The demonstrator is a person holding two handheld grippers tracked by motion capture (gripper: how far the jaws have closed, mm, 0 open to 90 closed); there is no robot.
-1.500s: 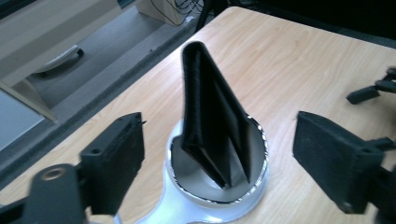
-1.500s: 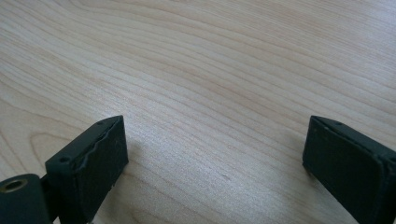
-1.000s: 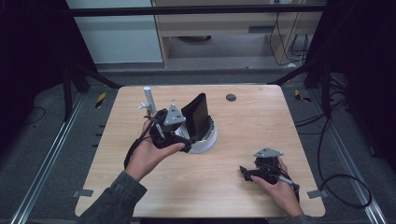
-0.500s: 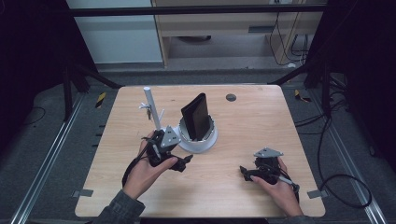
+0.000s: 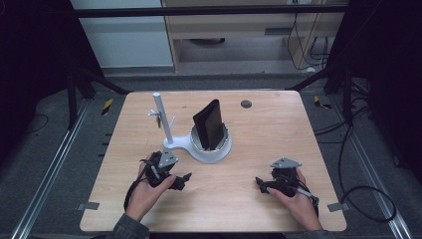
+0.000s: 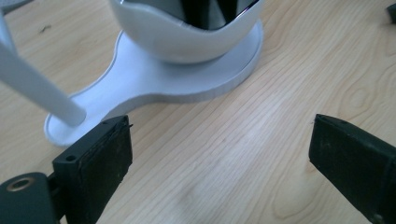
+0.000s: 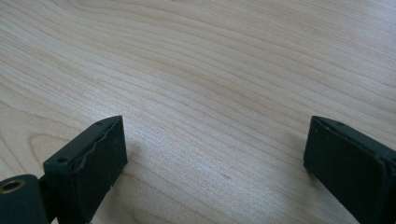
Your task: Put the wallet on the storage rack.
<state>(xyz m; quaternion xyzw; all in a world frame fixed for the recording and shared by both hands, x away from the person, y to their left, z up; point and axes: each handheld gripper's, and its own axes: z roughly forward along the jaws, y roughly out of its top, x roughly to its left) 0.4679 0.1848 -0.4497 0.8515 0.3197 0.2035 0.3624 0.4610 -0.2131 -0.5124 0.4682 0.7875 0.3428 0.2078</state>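
A white stand (image 5: 194, 147) with a round cup and a thin upright post (image 5: 162, 118) sits mid-table. A black wallet (image 5: 209, 124) stands upright in the cup. My left gripper (image 5: 183, 178) rests low on the table just in front of the stand, open, nothing between its jaws. In the left gripper view the stand's base (image 6: 154, 79) and post (image 6: 37, 86) lie just beyond the jaws. My right gripper (image 5: 261, 184) rests at the front right of the table, open and empty, with bare wood (image 7: 210, 93) ahead of it.
A small dark round disc (image 5: 246, 104) lies near the table's far edge. A small clip (image 5: 158, 117) hangs on the post. Metal rails and cables run along the floor on both sides. Bare wood (image 5: 273, 134) spreads to the right of the stand.
My left gripper has let go of the wallet, which now stands in the cup, and has drawn back toward the person and down onto the table. The right gripper stayed still.
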